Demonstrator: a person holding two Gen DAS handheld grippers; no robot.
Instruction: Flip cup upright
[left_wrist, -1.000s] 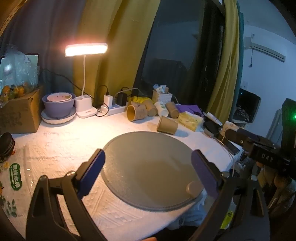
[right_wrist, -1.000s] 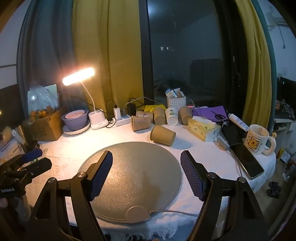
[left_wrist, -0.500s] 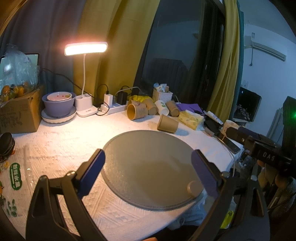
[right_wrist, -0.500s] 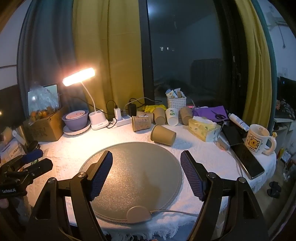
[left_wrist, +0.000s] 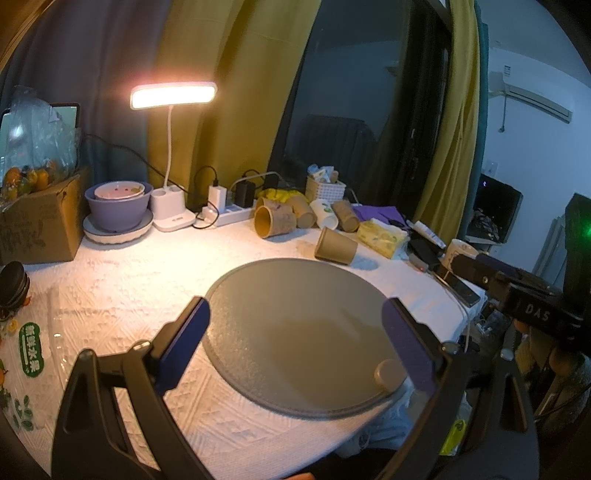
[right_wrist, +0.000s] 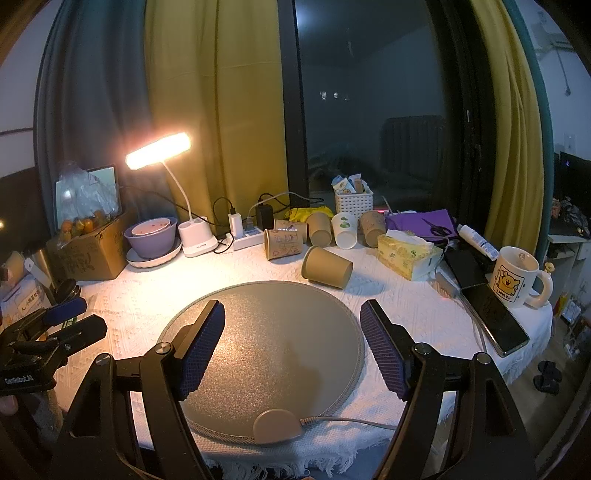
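A plain brown paper cup (right_wrist: 327, 266) lies on its side just beyond the round grey mat (right_wrist: 266, 354); it also shows in the left wrist view (left_wrist: 335, 246). Both grippers hover over the near part of the mat, well short of the cup. My left gripper (left_wrist: 295, 339) is open and empty. My right gripper (right_wrist: 293, 341) is open and empty. Each gripper shows at the edge of the other's view.
Several more paper cups (right_wrist: 321, 229) lie or stand behind, near a power strip (right_wrist: 247, 240), desk lamp (right_wrist: 195, 240) and white basket (right_wrist: 353, 203). A tissue pack (right_wrist: 408, 254), phone (right_wrist: 493, 319) and mug (right_wrist: 515, 277) sit right. Bowls (right_wrist: 151, 236) and a cardboard box (right_wrist: 86, 254) sit left.
Both views have shifted very slightly; the grippers stay open and nothing on the table has moved.
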